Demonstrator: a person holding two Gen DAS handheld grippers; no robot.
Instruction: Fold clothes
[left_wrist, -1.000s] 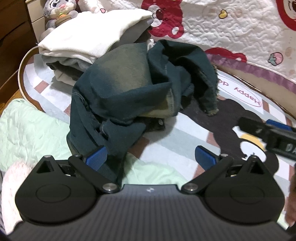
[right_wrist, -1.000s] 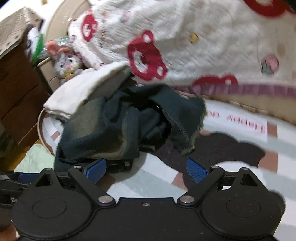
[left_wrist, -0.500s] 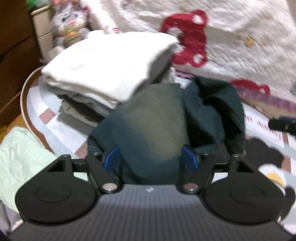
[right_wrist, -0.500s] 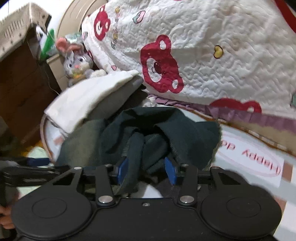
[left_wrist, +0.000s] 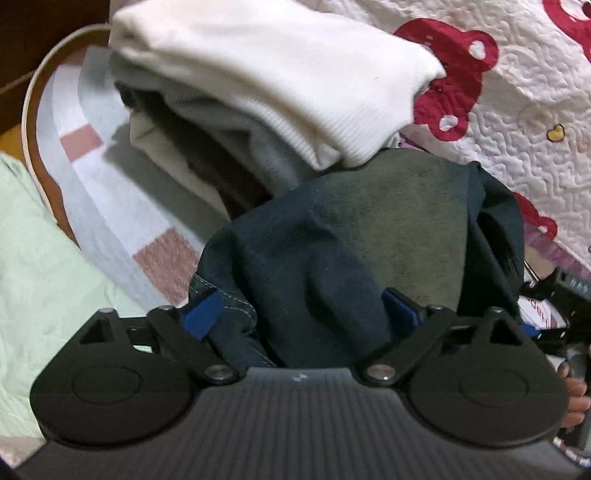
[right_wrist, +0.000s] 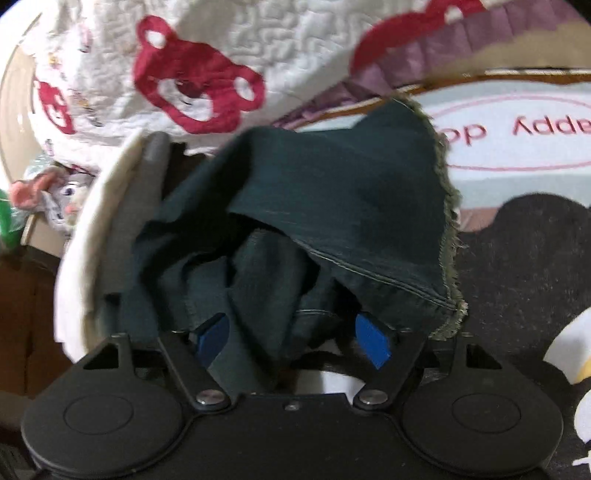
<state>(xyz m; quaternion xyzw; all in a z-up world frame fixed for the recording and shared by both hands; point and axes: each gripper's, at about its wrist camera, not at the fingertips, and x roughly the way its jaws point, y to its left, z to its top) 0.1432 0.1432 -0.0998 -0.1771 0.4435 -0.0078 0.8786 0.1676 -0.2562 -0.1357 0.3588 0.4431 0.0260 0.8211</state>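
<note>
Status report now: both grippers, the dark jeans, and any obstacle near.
Left gripper and right gripper: each shut on bunched dark jeans. Jeans crumpled, unfolded. Folded clothes stack close behind.

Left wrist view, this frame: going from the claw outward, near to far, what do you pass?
left claw → dark denim garment bunched between its fingers → white folded top on the clothes stack → white quilt with red bears.
</note>
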